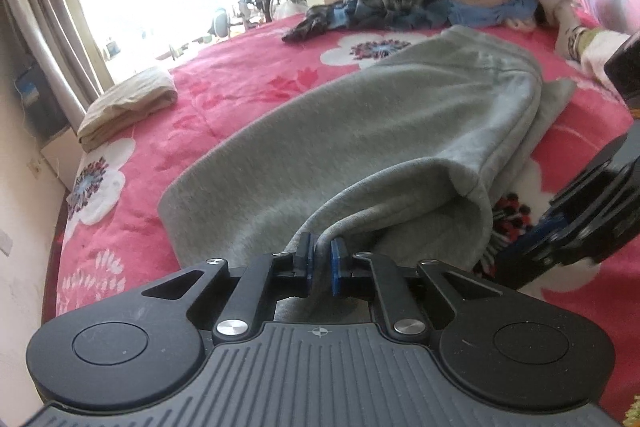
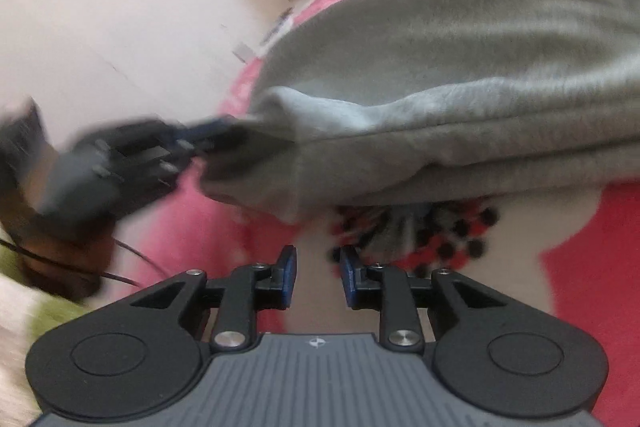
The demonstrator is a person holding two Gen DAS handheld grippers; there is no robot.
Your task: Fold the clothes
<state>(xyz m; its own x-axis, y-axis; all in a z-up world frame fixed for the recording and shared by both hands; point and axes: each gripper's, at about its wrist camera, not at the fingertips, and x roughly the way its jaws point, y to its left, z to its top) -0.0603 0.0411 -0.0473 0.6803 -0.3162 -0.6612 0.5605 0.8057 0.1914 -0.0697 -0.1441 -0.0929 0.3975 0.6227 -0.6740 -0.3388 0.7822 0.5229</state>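
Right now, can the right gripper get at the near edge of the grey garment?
Probably yes. The right gripper is open and empty over the pink blanket, with nothing between it and the grey garment edge ahead. The left gripper grips a different corner, off to the side.

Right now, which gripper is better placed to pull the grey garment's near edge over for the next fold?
Left. The left gripper is already shut on the grey garment at its near edge. The right gripper is open over the pink blanket, holding nothing.
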